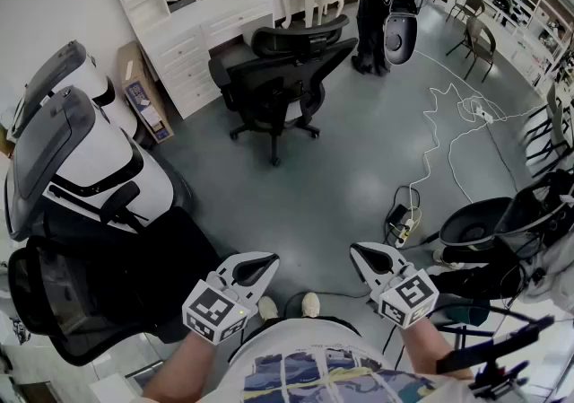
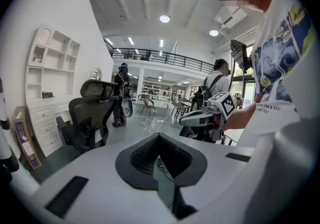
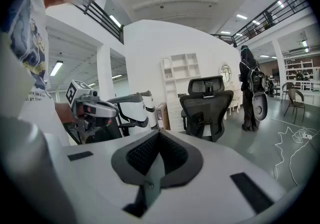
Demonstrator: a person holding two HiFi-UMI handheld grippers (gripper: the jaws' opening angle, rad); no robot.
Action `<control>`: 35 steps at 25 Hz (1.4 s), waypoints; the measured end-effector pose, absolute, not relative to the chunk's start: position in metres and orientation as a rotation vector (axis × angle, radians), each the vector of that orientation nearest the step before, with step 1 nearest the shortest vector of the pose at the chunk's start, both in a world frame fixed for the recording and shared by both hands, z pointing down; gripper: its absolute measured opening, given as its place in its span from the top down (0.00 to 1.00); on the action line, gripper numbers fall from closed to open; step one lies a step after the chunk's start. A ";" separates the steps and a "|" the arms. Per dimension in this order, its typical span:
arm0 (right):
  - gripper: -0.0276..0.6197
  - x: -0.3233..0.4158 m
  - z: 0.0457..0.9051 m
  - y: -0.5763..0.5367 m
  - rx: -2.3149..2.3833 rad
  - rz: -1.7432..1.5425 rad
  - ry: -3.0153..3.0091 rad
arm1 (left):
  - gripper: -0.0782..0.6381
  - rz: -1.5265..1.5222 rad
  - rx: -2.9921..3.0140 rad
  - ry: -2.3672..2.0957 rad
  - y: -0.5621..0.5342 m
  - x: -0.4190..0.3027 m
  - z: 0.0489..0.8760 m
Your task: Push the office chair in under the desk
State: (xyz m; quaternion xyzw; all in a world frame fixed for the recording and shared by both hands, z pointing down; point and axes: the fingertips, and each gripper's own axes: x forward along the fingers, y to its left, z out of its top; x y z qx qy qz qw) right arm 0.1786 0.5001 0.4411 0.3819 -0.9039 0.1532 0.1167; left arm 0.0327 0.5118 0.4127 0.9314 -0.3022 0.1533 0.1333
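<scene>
The black mesh office chair (image 1: 278, 78) stands on the grey floor, pulled out from the white desk (image 1: 202, 38) with shelves at the back left. It is far from both grippers. It also shows in the left gripper view (image 2: 92, 115) and the right gripper view (image 3: 207, 106). My left gripper (image 1: 260, 265) and right gripper (image 1: 363, 253) hang close to my body, side by side, pointing toward the chair. Both are shut with nothing between the pads, as the left gripper (image 2: 159, 135) and right gripper (image 3: 159, 133) show in their own views.
Two white-and-black chairs (image 1: 81, 150) crowd the left, with a black mesh chair (image 1: 63, 302) below them. A cardboard box (image 1: 143, 91) leans by the desk. A person (image 1: 377, 6) stands at the back. Cables (image 1: 448, 114) trail over the floor at right, near more dark chairs (image 1: 484, 222).
</scene>
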 end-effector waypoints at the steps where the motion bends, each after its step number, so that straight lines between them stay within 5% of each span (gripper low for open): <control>1: 0.92 0.186 0.442 0.499 1.120 0.445 -2.646 | 0.87 0.448 2.702 -0.880 0.511 0.039 0.413; 17: 0.92 0.224 0.461 0.451 1.134 0.487 -2.644 | 0.87 0.491 2.680 -0.886 0.465 0.077 0.424; 32: 0.91 0.189 0.458 0.290 1.332 0.505 -2.531 | 0.87 0.398 2.805 -0.777 0.297 0.029 0.424; 35: 0.79 0.179 0.460 0.260 1.376 0.522 -2.518 | 0.86 0.402 2.805 -0.795 0.270 0.010 0.432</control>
